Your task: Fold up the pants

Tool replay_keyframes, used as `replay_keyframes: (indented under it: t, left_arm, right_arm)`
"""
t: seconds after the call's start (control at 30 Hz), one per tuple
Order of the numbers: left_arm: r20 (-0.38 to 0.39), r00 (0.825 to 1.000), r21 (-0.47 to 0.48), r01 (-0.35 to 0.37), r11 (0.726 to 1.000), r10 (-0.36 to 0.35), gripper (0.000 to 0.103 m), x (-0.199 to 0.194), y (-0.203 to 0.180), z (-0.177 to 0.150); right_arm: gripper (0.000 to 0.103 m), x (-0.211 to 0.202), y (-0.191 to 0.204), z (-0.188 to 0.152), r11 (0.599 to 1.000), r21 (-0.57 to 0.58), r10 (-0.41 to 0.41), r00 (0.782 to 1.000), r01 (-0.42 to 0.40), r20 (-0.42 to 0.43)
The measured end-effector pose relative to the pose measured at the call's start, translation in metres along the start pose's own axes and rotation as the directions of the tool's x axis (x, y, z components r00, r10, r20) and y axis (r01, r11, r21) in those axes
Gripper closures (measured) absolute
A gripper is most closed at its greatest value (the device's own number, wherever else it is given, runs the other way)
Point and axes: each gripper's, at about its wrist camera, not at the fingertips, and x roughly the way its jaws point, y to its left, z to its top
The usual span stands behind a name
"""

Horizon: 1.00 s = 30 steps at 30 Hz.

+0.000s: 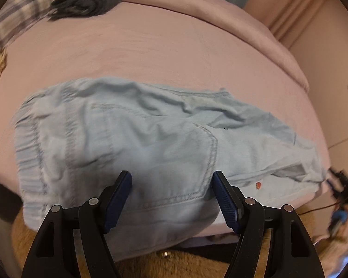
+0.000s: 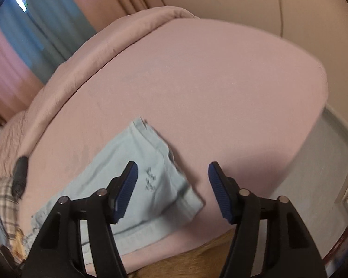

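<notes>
Light blue denim pants (image 1: 132,139) lie flat on a pink bed (image 1: 150,53), waistband at the left, legs running right, with the near edge hanging over the bed's front. My left gripper (image 1: 171,185) is open and empty, hovering above the back pocket (image 1: 174,162) area. In the right wrist view the leg end of the pants (image 2: 136,176) lies on the pink bed (image 2: 220,92). My right gripper (image 2: 172,178) is open and empty, above the hem corner, its left fingertip over the fabric.
A dark folded garment (image 1: 88,0) and a plaid cloth (image 1: 16,20) lie at the bed's far left. A rolled pink duvet (image 2: 81,58) lines the far side. Curtains (image 2: 34,30) and a wall stand behind. Brown rug (image 1: 174,266) lies below the bed's front.
</notes>
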Motion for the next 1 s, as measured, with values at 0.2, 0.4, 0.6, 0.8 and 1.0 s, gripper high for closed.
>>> replay_keyframes:
  t: [0.2,0.4,0.6,0.8,1.0]
  left_arm:
    - [0.03,0.999,-0.076,-0.038,0.996,0.041,0.032,-0.034,0.031,-0.011]
    - [0.071,0.995,-0.248,-0.057,0.967,0.077,0.032,-0.055,0.073,-0.01]
    - [0.018,0.998,-0.318,-0.056,0.946,0.065,0.032,-0.052,0.093,-0.024]
    - [-0.01,0.996,-0.394,-0.088,0.915,0.091,0.032,-0.054,0.112,-0.037]
    - [0.07,0.993,-0.492,0.118,0.862,-0.096,0.047,-0.04,0.127,-0.037]
  right_arm:
    - [0.098,0.014,0.033,-0.016,0.992,-0.074,-0.098,0.993,0.102,0.059]
    - [0.098,-0.019,0.061,0.004,0.994,-0.078,-0.057,0.978,0.074,0.202]
    - [0.098,-0.028,0.077,0.012,0.998,-0.039,-0.041,0.963,0.053,0.267]
    - [0.098,-0.022,0.082,0.001,0.995,-0.039,-0.076,0.959,0.09,0.271]
    - [0.097,-0.006,0.077,0.0,0.994,-0.035,-0.095,0.966,0.107,0.241]
